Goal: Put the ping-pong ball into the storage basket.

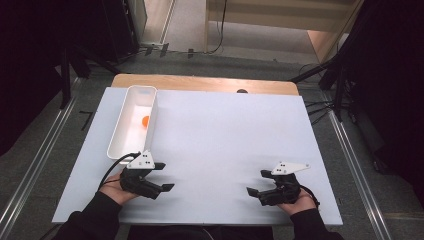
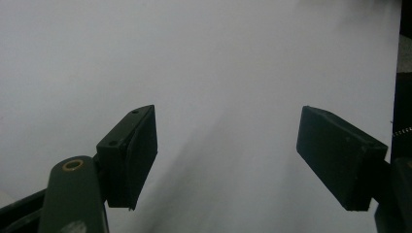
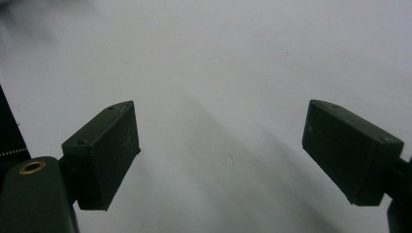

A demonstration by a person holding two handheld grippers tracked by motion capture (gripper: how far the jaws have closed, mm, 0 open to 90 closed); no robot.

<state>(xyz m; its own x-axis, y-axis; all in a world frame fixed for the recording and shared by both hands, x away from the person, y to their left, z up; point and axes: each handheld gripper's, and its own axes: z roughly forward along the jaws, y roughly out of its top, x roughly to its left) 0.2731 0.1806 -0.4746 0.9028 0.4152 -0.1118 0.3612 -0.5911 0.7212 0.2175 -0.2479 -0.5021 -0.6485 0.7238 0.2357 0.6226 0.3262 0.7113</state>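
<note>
- Fingers of the left gripper [image 1: 164,176] and right gripper [image 1: 257,182] stood released, holding nothing, above the white counter [image 1: 225,135].
- Near the left gripper, a long white plastic bin [image 1: 121,125] held a small orange ball [image 1: 145,121].

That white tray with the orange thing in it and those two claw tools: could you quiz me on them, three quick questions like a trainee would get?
1. True or false: the orange ball lies inside the white tray.
2. Which gripper is nearer the tray: the left gripper or the right gripper?
3. What do the two grippers hold between their jaws?

Key:
1. True.
2. The left gripper.
3. Nothing; both stand open over the bare white table.
</note>
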